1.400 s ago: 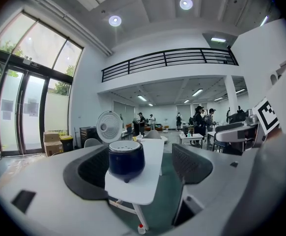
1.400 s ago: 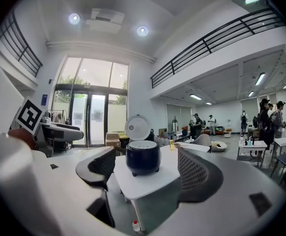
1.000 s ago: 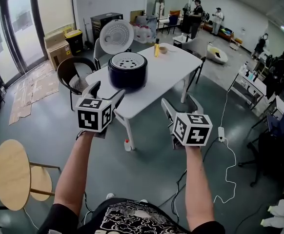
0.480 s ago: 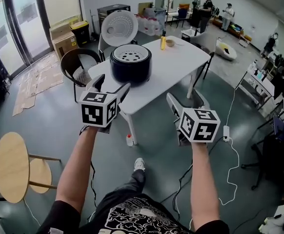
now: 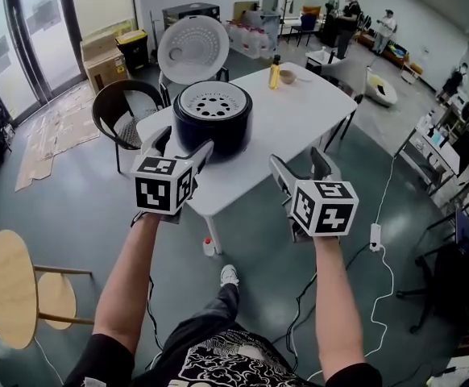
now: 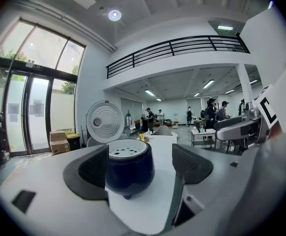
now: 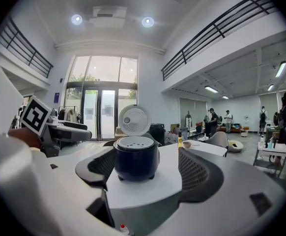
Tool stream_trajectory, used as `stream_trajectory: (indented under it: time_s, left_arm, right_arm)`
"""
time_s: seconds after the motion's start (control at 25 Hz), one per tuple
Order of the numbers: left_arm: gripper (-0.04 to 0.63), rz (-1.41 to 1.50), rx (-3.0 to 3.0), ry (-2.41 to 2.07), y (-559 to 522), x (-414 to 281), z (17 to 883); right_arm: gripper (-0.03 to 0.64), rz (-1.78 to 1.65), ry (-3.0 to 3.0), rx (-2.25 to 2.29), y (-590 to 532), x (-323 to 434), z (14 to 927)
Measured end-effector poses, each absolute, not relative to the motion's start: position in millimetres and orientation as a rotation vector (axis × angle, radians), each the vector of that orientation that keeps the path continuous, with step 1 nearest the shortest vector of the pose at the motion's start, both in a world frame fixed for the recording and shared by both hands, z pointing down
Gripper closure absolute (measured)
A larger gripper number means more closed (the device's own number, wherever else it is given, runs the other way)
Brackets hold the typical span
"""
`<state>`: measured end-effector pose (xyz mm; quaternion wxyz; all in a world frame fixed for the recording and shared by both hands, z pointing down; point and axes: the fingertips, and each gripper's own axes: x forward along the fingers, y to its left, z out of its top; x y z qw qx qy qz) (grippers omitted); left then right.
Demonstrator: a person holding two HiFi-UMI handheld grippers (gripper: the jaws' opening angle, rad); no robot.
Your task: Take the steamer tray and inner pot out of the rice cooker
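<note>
A dark blue rice cooker (image 5: pixel 213 123) stands on the near end of a white table (image 5: pixel 299 119), its round lid (image 5: pixel 192 49) swung up behind it. A white perforated steamer tray (image 5: pixel 213 101) sits in its top; the inner pot is hidden beneath. My left gripper (image 5: pixel 180 147) is open in the air just short of the table's near edge. My right gripper (image 5: pixel 297 166) is open too, further right. In the left gripper view the cooker (image 6: pixel 129 170) and tray (image 6: pixel 127 149) show between the jaws, well ahead. The right gripper view frames the cooker (image 7: pixel 135 162) likewise.
A yellow bottle (image 5: pixel 275 75) and a small bowl (image 5: pixel 288 76) stand at the table's far end. A black chair (image 5: pixel 122 123) is left of the table, a round wooden stool (image 5: pixel 9 289) at my left. A small bottle (image 5: pixel 209 247) and a cable with power strip (image 5: pixel 374 236) lie on the floor.
The person has stepped toward the table, so the cooker now appears closer and larger. Both grippers stay open and held out in front.
</note>
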<state>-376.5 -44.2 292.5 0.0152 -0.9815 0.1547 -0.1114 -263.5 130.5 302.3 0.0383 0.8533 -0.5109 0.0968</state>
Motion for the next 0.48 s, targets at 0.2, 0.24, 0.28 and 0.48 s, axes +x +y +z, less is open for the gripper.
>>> stream_trajectory:
  time_s: [0.2,0.24,0.28,0.48]
  left_arm:
    - [0.206,-0.376,-3.060,0.540,-113,-296,290]
    - [0.206,-0.382,-3.059,0.553,-129,-283,290]
    - [0.206,-0.387,-3.058,0.567,-144,-270,289]
    - [0.206,-0.383,-3.050,0.648,-212,-221,283]
  right_arm:
    - [0.216,0.317,-1.618,2.567,57,-179,297]
    - [0.216,0.317,-1.630,2.555,40,-164,295]
    - [0.216,0.316,-1.642,2.546,23,-149,293]
    - [0.216,0.310,-1.712,2.489,-51,-94,288]
